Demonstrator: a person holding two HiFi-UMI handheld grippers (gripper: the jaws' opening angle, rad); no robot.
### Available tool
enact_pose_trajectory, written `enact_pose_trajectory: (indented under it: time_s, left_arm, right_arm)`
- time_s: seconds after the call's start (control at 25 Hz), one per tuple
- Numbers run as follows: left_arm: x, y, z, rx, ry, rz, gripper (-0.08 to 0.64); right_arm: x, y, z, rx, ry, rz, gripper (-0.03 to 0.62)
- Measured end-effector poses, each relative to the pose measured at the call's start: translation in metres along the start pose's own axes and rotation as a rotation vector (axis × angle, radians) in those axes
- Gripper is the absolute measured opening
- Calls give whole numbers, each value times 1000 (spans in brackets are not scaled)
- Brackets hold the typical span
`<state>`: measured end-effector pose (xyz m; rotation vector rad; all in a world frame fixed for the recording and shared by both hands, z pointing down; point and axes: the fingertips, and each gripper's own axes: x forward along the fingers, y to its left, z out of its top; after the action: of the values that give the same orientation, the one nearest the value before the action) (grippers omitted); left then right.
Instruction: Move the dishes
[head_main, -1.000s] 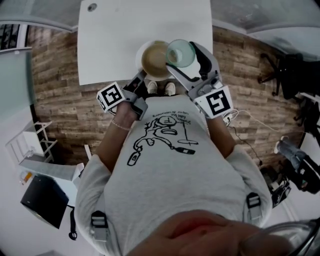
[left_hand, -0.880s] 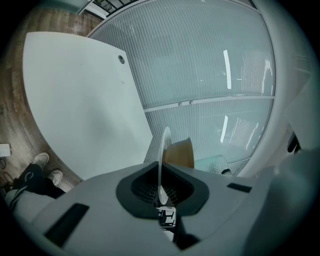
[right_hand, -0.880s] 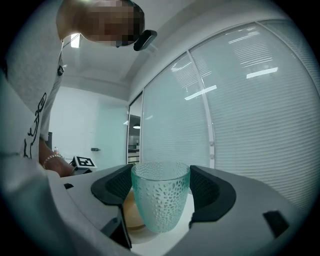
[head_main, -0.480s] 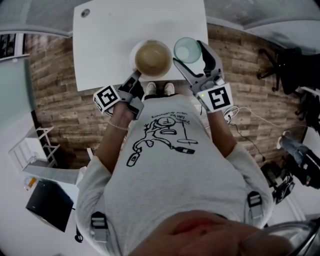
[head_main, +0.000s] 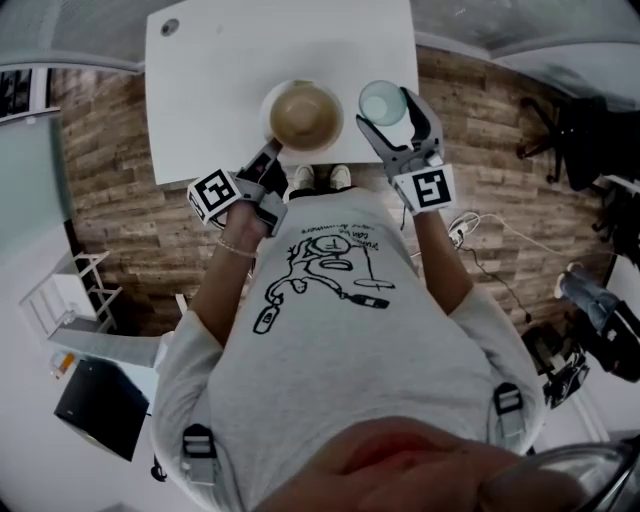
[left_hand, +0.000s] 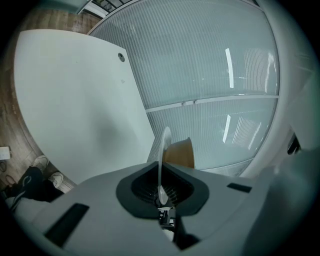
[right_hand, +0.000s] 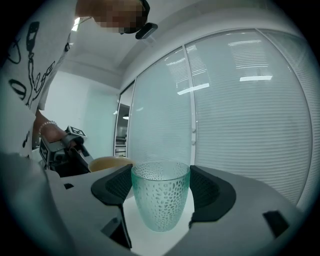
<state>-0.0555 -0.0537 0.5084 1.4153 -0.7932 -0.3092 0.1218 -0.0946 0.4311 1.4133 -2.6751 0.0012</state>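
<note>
Left gripper (head_main: 272, 151) fingers pinch a plate (head_main: 266, 104) rim, bowl (head_main: 305, 115) aboard; right gripper (head_main: 390, 118) clamps a glass (head_main: 382, 100). Next, probably: set both on the bench (head_main: 220, 70).

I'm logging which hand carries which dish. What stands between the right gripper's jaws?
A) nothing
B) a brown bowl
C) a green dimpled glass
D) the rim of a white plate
C: the right gripper view shows the green dimpled glass standing upright between the two dark pads of the right gripper, which sit against its sides.
</note>
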Motion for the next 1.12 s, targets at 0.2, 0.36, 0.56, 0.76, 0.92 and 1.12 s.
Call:
enact_pose_trajectory:
  time_s: [0.2, 0.36, 0.56, 0.76, 0.92, 1.12]
  left_arm:
    - [2, 5, 2, 11, 7, 6, 9]
    - [6, 9, 3, 3, 11, 10, 9]
    - [14, 9, 8, -6, 18, 6, 9]
    - [16, 11, 10, -12, 21, 11, 9]
    - [15, 10, 10, -10, 17, 5, 9]
    - [13, 12, 10, -12, 15, 10, 9]
  right_arm:
    - [4, -5, -34, 24, 36, -8, 368]
    - [8, -8, -55, 32, 58, -2, 368]
    - [16, -15, -92, 39, 115, -7, 368]
    - [21, -14, -132, 59, 164, -10, 368]
    - [23, -11, -154, 74, 194, 7, 368]
    - [27, -7, -174, 79, 222, 17, 368]
